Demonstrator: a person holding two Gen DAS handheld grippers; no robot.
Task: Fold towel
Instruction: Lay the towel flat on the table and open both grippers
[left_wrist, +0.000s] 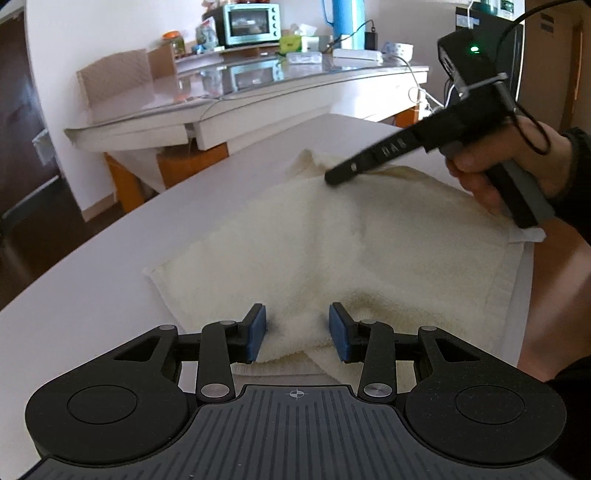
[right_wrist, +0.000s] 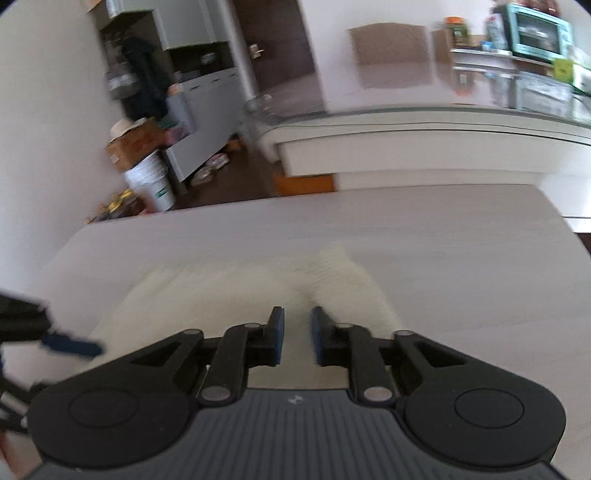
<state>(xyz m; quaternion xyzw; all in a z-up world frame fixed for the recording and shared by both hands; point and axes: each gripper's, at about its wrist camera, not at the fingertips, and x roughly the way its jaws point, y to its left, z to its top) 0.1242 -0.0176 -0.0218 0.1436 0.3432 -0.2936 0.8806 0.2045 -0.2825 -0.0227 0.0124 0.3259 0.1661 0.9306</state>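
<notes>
left gripper (left_wrist: 297, 332): I see jaws spread, towel (left_wrist: 332, 240) bunched between, not pinched
right gripper (right_wrist: 296, 338): jaws parted, over towel fold, blurry
towel: on white table (left_wrist: 92, 295)

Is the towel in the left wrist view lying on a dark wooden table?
No. The cream towel lies on a pale, whitish table, not a dark wooden one.

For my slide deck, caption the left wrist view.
Open left gripper straddles a cream towel fold on the white table.
</notes>
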